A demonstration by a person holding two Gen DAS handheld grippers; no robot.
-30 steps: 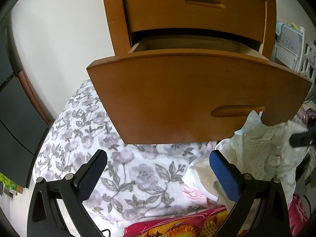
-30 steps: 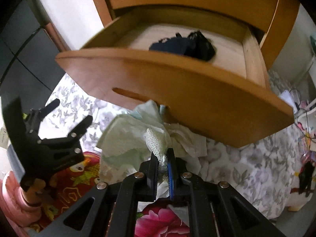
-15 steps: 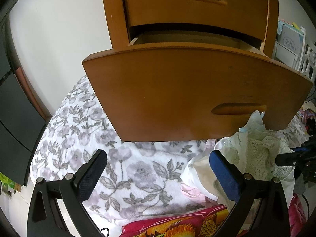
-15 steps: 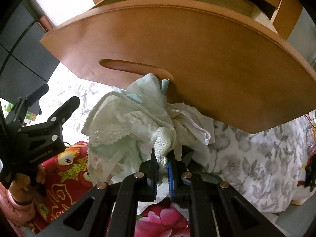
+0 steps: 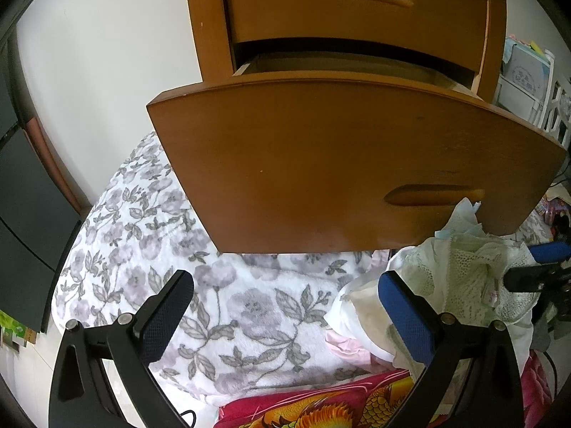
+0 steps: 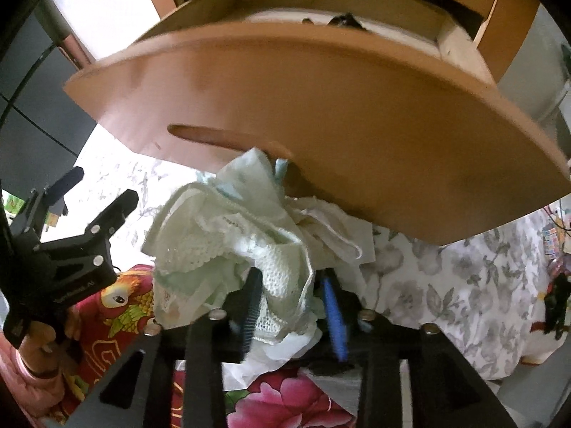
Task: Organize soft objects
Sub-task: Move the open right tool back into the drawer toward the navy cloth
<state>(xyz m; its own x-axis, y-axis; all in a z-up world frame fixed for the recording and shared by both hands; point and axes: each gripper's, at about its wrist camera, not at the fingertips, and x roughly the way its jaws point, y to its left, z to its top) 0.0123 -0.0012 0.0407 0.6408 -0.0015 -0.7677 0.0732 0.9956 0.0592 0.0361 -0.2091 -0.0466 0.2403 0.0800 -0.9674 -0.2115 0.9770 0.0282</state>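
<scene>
**Right claw lets go of the lace bundle below the open drawer**

Since the earlier frames the right gripper (image 6: 291, 306) has spread its jaws: half a second ago they pinched the lace cloth tight, and they have just been opening, so the fingers now stand apart with the pale green lace bundle (image 6: 246, 246) loose between them, no longer clamped.

Left wrist view: the left gripper (image 5: 285, 306) is wide open and empty, its blue-padded fingers (image 5: 407, 314) held over the grey floral blanket (image 5: 228, 306). The curved front of the pulled-out wooden drawer (image 5: 349, 178) fills the middle of the picture, with a closed drawer above it in the same cabinet (image 5: 210, 25). The lace bundle (image 5: 460, 278) lies at lower right, just below the drawer's handle slot and beside the right-hand finger; a red and gold printed cloth (image 5: 339, 406) shows at the bottom edge.

Right wrist view: the heap of pale green and white lace rests on the bedding right under the drawer front (image 6: 357, 135), its top reaching the handle slot. A dark item (image 6: 342, 21) peeks over the drawer's rim, inside. The left gripper (image 6: 89, 199) hangs open at the left, over the red cloth (image 6: 121, 306); the floral blanket (image 6: 446, 292) spreads to the right
</scene>
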